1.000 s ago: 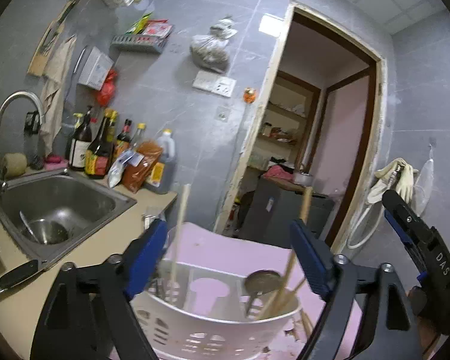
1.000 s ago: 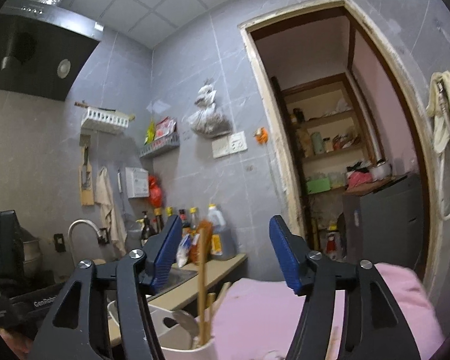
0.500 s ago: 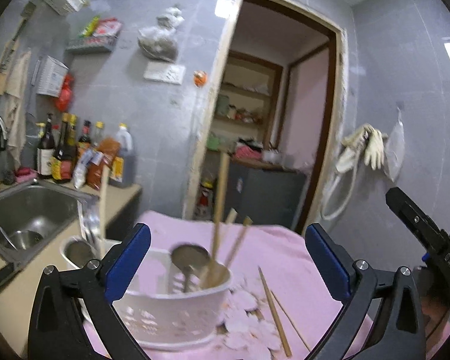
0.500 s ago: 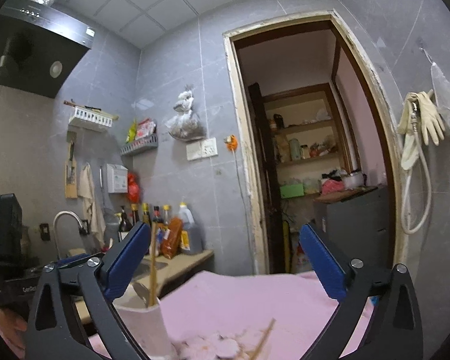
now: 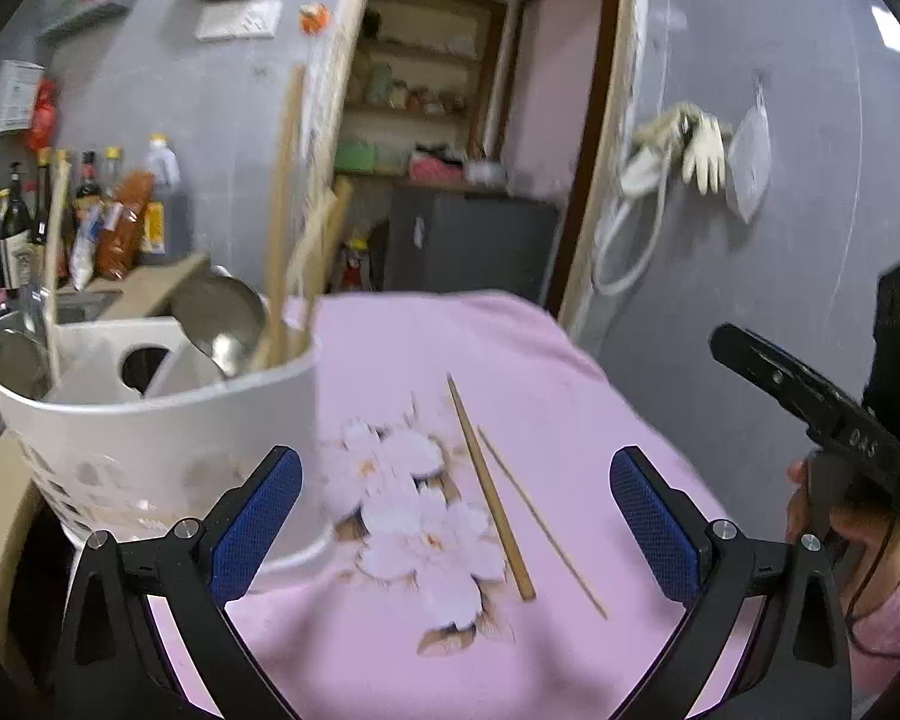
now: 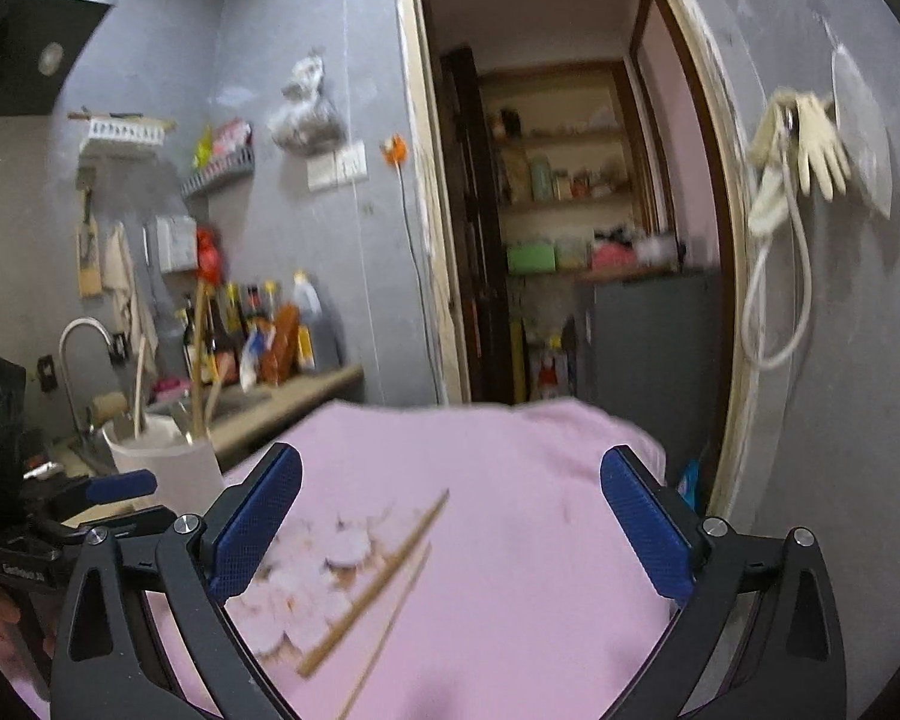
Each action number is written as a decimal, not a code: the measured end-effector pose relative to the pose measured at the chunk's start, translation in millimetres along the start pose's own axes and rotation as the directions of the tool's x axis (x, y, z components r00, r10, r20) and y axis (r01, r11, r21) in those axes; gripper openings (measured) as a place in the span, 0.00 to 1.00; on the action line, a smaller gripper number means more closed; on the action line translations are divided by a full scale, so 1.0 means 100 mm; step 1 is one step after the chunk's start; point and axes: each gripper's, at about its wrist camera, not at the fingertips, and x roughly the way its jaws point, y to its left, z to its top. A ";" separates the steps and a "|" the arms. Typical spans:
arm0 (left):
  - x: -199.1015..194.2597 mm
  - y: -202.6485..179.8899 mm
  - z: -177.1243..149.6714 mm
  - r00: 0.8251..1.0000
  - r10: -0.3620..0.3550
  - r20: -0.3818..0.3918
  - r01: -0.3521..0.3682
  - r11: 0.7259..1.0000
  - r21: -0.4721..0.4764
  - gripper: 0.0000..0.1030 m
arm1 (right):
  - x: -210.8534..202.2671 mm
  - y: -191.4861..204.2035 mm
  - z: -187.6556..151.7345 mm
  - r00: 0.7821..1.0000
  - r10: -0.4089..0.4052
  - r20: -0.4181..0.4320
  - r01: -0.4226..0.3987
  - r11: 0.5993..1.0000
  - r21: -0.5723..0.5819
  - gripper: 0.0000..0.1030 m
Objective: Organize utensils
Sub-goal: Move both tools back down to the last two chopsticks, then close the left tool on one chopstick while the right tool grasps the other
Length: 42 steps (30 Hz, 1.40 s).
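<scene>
While a pink cloth (image 5: 540, 360) with a flower print covers the table, a white utensil holder (image 5: 150, 450) stands at its left edge, upright, with chopsticks and a metal ladle (image 5: 222, 324) standing in it. Both the left gripper (image 5: 453, 522) and the right gripper (image 6: 450, 531) have just been opening; their jaws stand wide with nothing between the pads. Two loose chopsticks (image 5: 492, 492) lie side by side on the cloth, just right of the flowers.
</scene>
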 end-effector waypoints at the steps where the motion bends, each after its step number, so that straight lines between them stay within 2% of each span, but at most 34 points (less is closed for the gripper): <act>1: 0.05 -0.03 -0.02 1.000 0.003 -0.024 -0.003 1.000 0.010 0.98 | 0.05 -0.04 -0.03 0.999 0.005 -0.037 -0.005 1.000 0.014 0.98; 4: 0.21 -0.10 -0.07 0.994 -0.006 -0.113 0.010 0.999 0.033 0.97 | 0.20 -0.13 -0.10 0.991 0.028 -0.127 -0.023 0.999 0.043 0.92; 6: 0.31 -0.13 -0.11 0.987 -0.018 -0.157 0.023 0.999 0.032 0.96 | 0.29 -0.17 -0.14 0.982 0.037 -0.185 -0.027 0.998 0.058 0.78; 7: 0.36 -0.14 -0.13 0.983 -0.025 -0.179 0.031 0.999 0.032 0.93 | 0.35 -0.19 -0.17 0.974 0.050 -0.220 -0.034 0.997 0.073 0.75; 10: 0.50 -0.16 -0.14 0.969 -0.046 -0.241 0.057 0.998 0.036 0.78 | 0.53 -0.25 -0.24 0.946 0.097 -0.308 -0.068 0.992 0.106 0.62; 12: 0.61 -0.15 -0.14 0.956 -0.067 -0.287 0.077 0.997 0.022 0.69 | 0.64 -0.26 -0.28 0.927 0.113 -0.359 -0.082 0.992 0.100 0.50; 14: 0.72 -0.13 -0.13 0.941 -0.095 -0.325 0.099 0.995 -0.006 0.56 | 0.72 -0.27 -0.31 0.912 0.126 -0.390 -0.091 0.990 0.108 0.44; 18: 0.95 -0.11 -0.13 0.914 -0.117 -0.388 0.109 0.993 -0.043 0.43 | 0.90 -0.30 -0.39 0.879 0.159 -0.449 -0.107 0.985 0.139 0.34; 23: 1.21 -0.07 -0.11 0.888 -0.116 -0.445 0.097 0.993 -0.065 0.26 | 1.08 -0.31 -0.44 0.846 0.181 -0.501 -0.117 0.981 0.156 0.29; 25: 1.30 -0.05 -0.09 0.885 -0.106 -0.454 0.081 0.994 -0.074 0.21 | 1.13 -0.31 -0.46 0.836 0.188 -0.515 -0.120 0.979 0.163 0.28; 30: 1.42 0.02 -0.05 0.880 -0.098 -0.465 0.056 0.993 -0.103 0.08 | 1.21 -0.33 -0.44 0.826 0.199 -0.527 -0.121 0.976 0.179 0.27; 34: 1.32 0.06 -0.06 0.881 -0.077 -0.467 0.025 0.993 -0.117 0.06 | 1.25 -0.31 -0.46 0.811 0.209 -0.547 -0.127 0.975 0.184 0.27; 42: 0.89 0.15 -0.17 0.889 -0.049 -0.455 -0.012 0.992 -0.129 0.05 | 1.29 -0.10 -0.47 0.777 0.232 -0.585 -0.176 0.973 0.152 0.27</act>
